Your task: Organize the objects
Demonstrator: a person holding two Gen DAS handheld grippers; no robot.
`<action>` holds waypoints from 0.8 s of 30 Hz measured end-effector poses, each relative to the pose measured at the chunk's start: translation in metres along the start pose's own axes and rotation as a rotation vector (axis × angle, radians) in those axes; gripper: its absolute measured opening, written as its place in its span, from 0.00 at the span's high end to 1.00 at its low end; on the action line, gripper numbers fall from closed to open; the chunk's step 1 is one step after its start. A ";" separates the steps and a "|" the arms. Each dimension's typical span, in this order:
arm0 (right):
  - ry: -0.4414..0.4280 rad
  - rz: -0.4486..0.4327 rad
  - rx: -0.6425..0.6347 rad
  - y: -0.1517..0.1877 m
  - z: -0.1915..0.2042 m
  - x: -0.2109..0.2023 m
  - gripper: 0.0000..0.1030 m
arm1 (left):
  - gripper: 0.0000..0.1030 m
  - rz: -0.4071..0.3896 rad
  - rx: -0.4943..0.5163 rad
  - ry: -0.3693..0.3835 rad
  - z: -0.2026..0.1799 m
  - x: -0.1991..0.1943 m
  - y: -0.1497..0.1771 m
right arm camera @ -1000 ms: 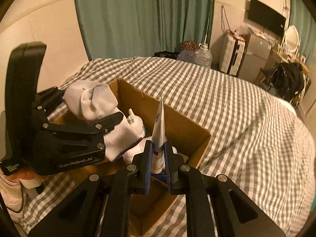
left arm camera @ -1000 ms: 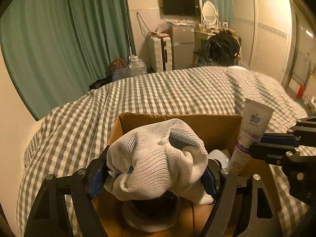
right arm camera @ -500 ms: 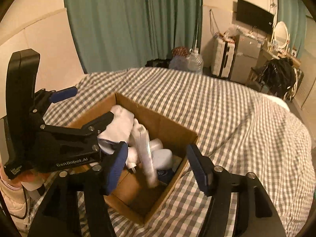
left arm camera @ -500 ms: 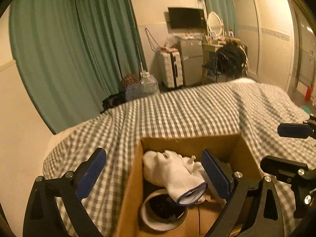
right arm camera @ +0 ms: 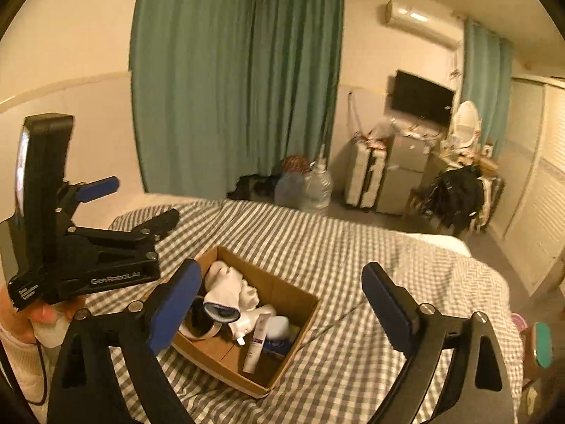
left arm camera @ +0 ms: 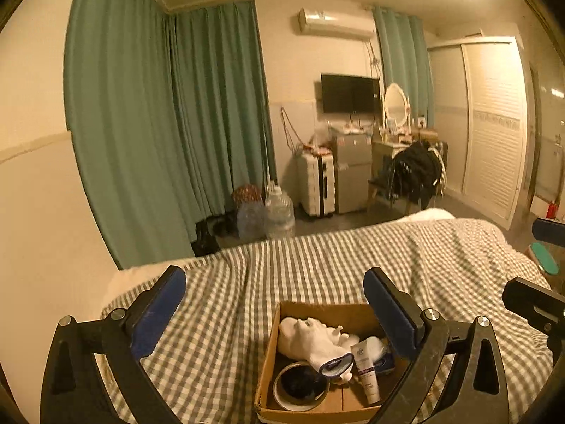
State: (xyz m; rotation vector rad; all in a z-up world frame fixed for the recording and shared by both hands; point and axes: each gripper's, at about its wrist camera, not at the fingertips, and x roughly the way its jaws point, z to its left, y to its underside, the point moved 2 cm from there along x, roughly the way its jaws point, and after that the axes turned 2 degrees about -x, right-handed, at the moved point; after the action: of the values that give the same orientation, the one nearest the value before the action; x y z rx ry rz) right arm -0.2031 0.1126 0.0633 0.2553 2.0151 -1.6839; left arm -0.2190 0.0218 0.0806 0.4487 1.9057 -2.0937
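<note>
Both grippers are spread wide with nothing between the blue pads: left gripper, right gripper. Both are held above a cardboard box sitting on a grey checked bedspread. Inside the box: a white sock at the far left, draped over a dark tape roll; a white tube lies right of it, beside a white jar.

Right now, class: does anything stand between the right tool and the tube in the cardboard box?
Nothing visible does. The right tool hangs open above the cardboard box, and the tube lies uncovered inside, beside the white sock.
</note>
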 end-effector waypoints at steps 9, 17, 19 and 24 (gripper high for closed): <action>0.056 -0.097 0.073 0.019 0.006 -0.030 0.03 | 0.00 -0.117 -0.056 -0.051 0.008 -0.056 0.017; 0.148 -0.072 0.116 0.052 0.003 0.001 0.03 | 0.00 -0.134 -0.081 -0.113 0.013 -0.052 0.053; 0.153 -0.059 0.127 0.060 0.001 0.011 0.03 | 0.00 -0.108 -0.097 -0.119 0.016 -0.040 0.065; 0.190 -0.067 0.163 0.077 -0.010 0.028 0.03 | 0.00 -0.066 -0.093 -0.119 0.018 -0.011 0.086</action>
State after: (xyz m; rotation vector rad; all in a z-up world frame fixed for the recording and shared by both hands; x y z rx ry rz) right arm -0.1953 0.1339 -0.0157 0.4229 2.0415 -1.9333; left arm -0.1750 -0.0040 0.0077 0.2384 1.9630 -2.0126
